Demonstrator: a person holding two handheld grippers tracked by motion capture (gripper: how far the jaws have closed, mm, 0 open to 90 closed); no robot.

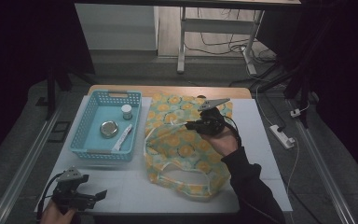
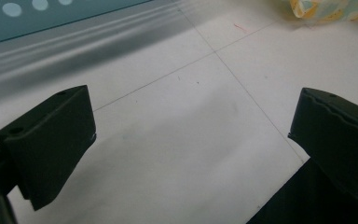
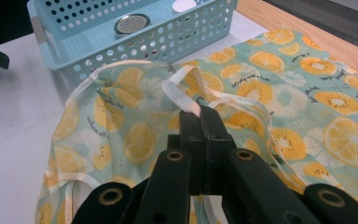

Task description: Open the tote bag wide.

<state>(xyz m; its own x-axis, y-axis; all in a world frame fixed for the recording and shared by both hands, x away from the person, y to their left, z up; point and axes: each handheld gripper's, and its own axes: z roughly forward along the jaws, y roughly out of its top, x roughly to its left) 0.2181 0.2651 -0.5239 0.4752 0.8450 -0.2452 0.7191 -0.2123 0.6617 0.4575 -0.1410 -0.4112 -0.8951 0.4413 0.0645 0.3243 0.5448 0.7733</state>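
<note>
My right black two-jaw gripper point(image 1: 192, 125) sits raised above the table in my right hand point(image 1: 223, 141), forearm in a dark sleeve reaching in from below — its jaws pressed flat together, pinching a thin pale strap edge at their tips. My left black two-jaw gripper point(image 1: 100, 195) rests low at the near table edge in my left hand point(image 1: 56, 212) — jaws spread wide, nothing between them.

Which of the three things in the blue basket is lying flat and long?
The white tube, lying along the basket's right side; the round tin and small jar are both round.
</note>
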